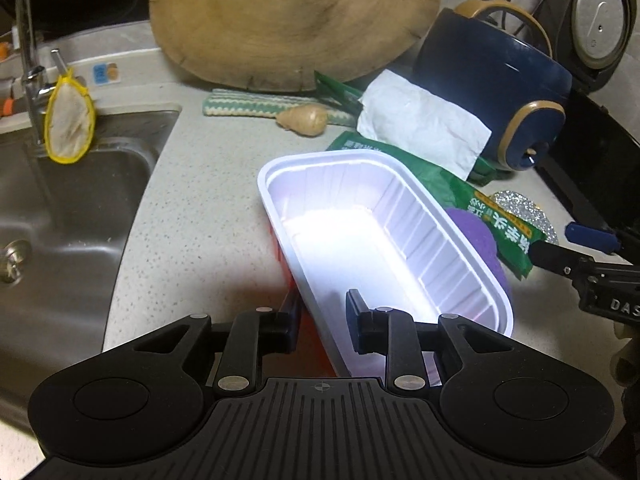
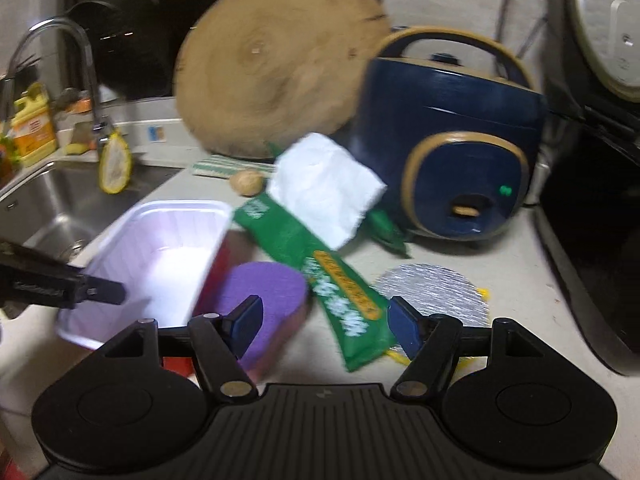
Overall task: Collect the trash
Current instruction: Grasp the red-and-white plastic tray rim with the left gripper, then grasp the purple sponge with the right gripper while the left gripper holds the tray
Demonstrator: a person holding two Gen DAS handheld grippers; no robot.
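I have the left gripper [image 1: 324, 320] pinching the near wall of the white plastic tray [image 1: 384, 236], one finger outside the rim and one inside. The right gripper [image 2: 326, 328] has its blue-padded fingers spread wide, hanging over the tail end of the long green wrapper [image 2: 320, 276] without touching it as far as I can see.

The surface is a pale speckled countertop [image 1: 208, 216]. From the tray, a steel sink [image 1: 68, 208] lies at nine o'clock, its faucet [image 1: 28, 40] carrying a yellow-edged mesh pouch [image 1: 70, 120]. At twelve o'clock a round wooden chopping board [image 1: 296, 20] leans upright, with a striped green cloth [image 1: 248, 104] and a knob of ginger [image 1: 302, 120] at its foot. At two o'clock stands a navy rice cooker [image 1: 492, 92], a white paper napkin [image 1: 420, 124] lying against it over the wrapper. A purple sponge [image 2: 264, 300] sits just beside the tray at three o'clock, a silver glitter disc [image 2: 436, 292] beyond. The right-wrist view is motion-blurred.
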